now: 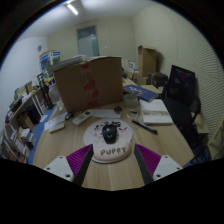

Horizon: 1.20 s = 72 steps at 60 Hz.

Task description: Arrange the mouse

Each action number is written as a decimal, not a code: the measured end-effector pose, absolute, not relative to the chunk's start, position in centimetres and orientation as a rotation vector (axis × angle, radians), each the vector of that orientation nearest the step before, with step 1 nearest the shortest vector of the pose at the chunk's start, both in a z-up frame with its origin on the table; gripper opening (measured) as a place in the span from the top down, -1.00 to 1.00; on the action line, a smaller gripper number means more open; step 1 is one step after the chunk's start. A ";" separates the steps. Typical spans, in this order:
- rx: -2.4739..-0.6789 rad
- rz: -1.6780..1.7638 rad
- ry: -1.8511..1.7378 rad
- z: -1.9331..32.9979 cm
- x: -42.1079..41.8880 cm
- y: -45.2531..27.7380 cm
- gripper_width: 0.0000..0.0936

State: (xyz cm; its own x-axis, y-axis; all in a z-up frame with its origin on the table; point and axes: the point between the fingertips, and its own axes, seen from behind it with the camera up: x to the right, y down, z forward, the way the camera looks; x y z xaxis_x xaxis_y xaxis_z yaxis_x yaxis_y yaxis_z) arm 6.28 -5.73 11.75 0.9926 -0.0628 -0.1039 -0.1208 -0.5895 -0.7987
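Observation:
A dark mouse [110, 132] lies on a round white mouse pad [112, 151] with "PUPPY" written on it, on the wooden table [165, 145]. My gripper [113, 163] is open. Its two fingers with purple pads [80, 160] stand at either side of the pad's near edge, apart from it. The mouse is just ahead of the fingers, not held.
A large open cardboard box [88, 82] stands at the back of the table. White items [155, 110] and a dark pen [145, 126] lie to the right, a black chair [183, 92] beyond. Shelves [25, 115] stand at the left.

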 end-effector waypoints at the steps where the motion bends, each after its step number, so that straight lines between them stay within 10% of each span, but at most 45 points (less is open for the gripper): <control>1: -2.202 0.082 0.135 11.9 6.7 -6.5 -0.81; 34: -2.284 -0.035 0.513 3.1 25.1 -25.3 -0.78; 72: -2.252 0.031 0.392 8.7 17.4 -17.6 -0.77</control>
State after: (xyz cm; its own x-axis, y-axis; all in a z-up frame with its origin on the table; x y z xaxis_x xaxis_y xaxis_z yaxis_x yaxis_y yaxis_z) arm 17.45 -17.60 8.75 0.9511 -0.2692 -0.1516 -0.2897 -0.6071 -0.7400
